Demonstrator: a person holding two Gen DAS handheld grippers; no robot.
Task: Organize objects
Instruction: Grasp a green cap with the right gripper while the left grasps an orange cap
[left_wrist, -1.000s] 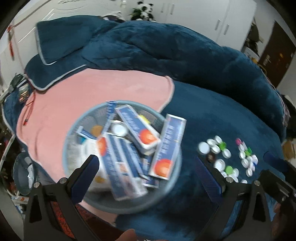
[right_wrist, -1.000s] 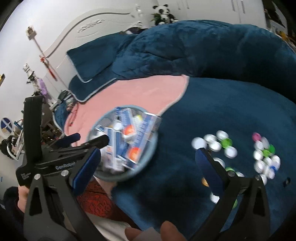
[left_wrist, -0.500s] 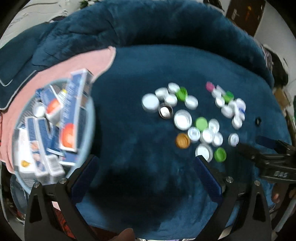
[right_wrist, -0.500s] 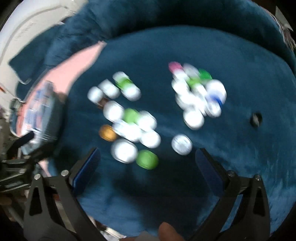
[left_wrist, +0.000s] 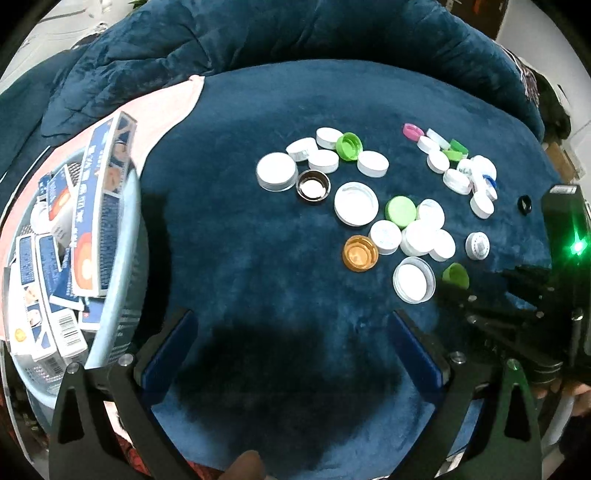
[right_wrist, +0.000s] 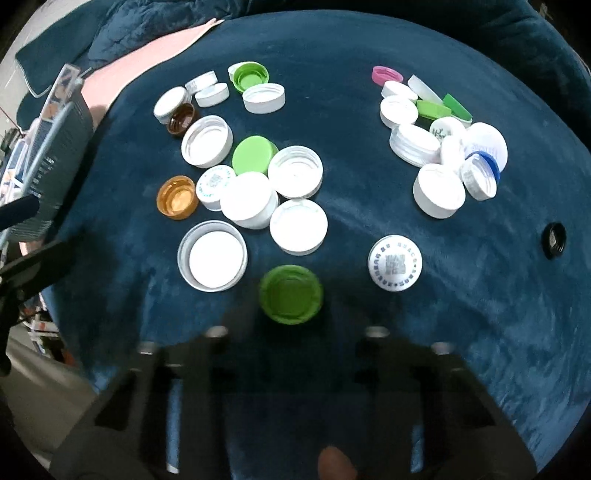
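Plastic bottle caps (right_wrist: 255, 199), mostly white with a few green, one orange and one pink, lie in two loose clusters on a dark blue plush blanket (left_wrist: 258, 258), at 1 to 2 o'clock in the left wrist view. The left tongs (left_wrist: 291, 317) gape wide over bare blanket, holding nothing. The right tongs (right_wrist: 291, 328) are drawn in to their narrowest; an upturned green cap (right_wrist: 290, 293) sits at their tips at 12 o'clock, and blur hides any contact. Half a second ago those jaws stood wide apart. The pale blue round basket (left_wrist: 127, 306) of boxes, central a second ago, is now at 9 o'clock.
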